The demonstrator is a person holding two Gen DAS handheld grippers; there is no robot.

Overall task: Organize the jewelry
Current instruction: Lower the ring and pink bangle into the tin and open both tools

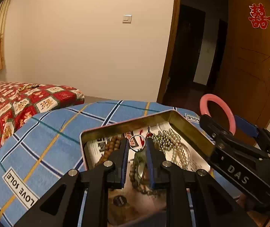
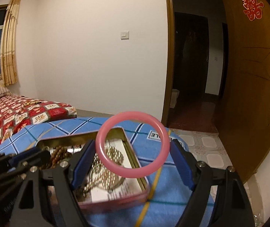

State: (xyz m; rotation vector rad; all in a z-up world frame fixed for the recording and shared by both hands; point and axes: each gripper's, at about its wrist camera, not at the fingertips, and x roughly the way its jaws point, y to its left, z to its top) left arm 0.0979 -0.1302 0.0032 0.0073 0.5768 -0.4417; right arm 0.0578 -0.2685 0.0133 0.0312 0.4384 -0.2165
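Left wrist: tin [image 1: 189,130] holds beads [image 1: 110,147]; left tool [image 1: 137,141] grips ring [image 1: 137,141], right tool [image 2: 133,149] bangle [image 2: 132,145].

glossy smooth pink bangle [image 2: 132,145]; tarnished brass-toned metal tin [image 1: 189,130] lined with printed paper; shiny silver ring [image 1: 137,143]; matt woven checked cloth [image 1: 46,132]; black matt plastic gripper arms.
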